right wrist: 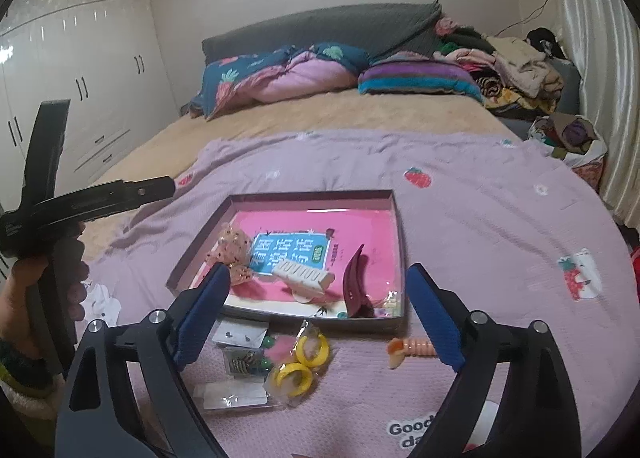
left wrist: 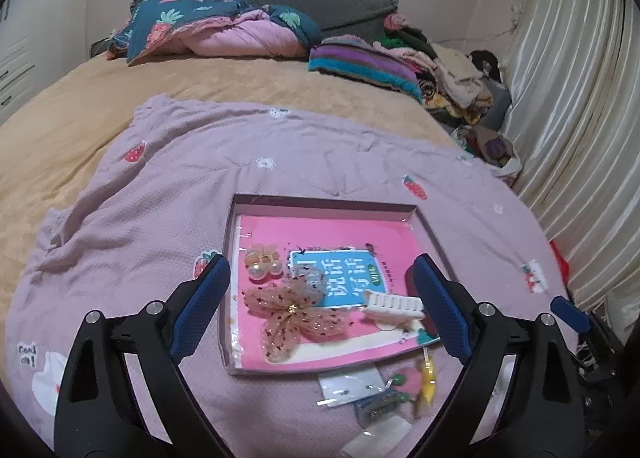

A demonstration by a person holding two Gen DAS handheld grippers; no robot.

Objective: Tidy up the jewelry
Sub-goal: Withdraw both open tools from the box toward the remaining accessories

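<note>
Both tools, left tool (left wrist: 322,308) and right tool (right wrist: 318,314), are held wide apart with nothing gripped. Nearest, yellow hoop earrings (right wrist: 301,363) and small packets (right wrist: 236,394) are left loose on the purple blanket (right wrist: 480,198). Further off, the tray (left wrist: 320,203) is already crowded with the butterfly clip (left wrist: 294,312), so snagged mesh is probably the risk when grabbing beside it.

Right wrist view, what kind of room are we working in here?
Most likely a home bedroom: a bed with a folded strawberry-print quilt, a white built-in wardrobe, and a curtain along one side.
</note>
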